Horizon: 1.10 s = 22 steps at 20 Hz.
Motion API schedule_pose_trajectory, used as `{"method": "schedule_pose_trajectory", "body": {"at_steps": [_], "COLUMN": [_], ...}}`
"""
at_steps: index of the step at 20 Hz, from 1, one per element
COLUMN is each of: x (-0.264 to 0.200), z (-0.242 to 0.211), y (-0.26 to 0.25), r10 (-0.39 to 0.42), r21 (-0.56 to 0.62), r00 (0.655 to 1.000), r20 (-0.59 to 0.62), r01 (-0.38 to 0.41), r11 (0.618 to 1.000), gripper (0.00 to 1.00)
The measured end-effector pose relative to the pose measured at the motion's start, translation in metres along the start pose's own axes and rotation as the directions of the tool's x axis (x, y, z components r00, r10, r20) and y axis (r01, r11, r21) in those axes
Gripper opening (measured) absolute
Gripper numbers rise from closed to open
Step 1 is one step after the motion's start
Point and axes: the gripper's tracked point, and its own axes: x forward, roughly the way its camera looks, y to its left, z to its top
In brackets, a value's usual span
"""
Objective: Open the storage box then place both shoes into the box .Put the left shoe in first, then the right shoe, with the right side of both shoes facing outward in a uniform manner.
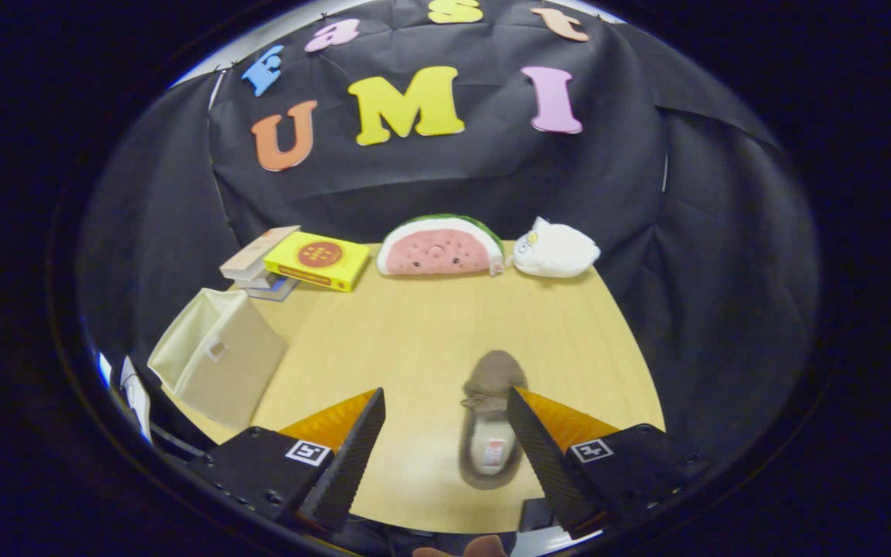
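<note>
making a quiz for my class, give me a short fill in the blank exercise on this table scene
1. The grey shoe lies on the ____ table, next to one finger.
2. The gripper has its fingers ____, with nothing clamped.
3. The beige storage box lies tipped on its ____.
4. The watermelon plush sits between the white plush and the ____ book.

Missing words: wooden; open; side; yellow

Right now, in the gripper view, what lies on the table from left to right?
Storage box → stacked books → watermelon plush → shoe, between the open gripper jaws → white plush.
</note>
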Motion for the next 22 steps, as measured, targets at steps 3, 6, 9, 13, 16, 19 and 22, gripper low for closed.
{"method": "schedule_pose_trajectory", "body": {"at_steps": [3, 6, 9, 13, 16, 19, 22], "x": [0.022, 0.046, 0.065, 0.083, 0.095, 0.107, 0.110], "z": [-0.017, -0.026, -0.042, -0.054, -0.061, -0.070, -0.077], "y": [-0.032, -0.050, -0.049, -0.058, -0.062, -0.055, -0.057], "r10": [-0.023, -0.031, -0.004, -0.001, 0.016, 0.052, 0.030], "r21": [0.029, 0.057, 0.086, 0.072, 0.091, 0.127, 0.137], "r00": [0.998, 0.994, 0.985, 0.975, 0.966, 0.950, 0.936], "r20": [-0.060, -0.104, -0.173, -0.222, -0.258, -0.308, -0.351], "r01": [0.025, 0.037, 0.019, 0.017, 0.008, -0.013, 0.020], "r11": [0.999, 0.998, 0.996, 0.997, 0.996, 0.992, 0.990], "gripper": [0.96, 0.96, 0.96, 0.96, 0.96, 0.82, 0.79]}}
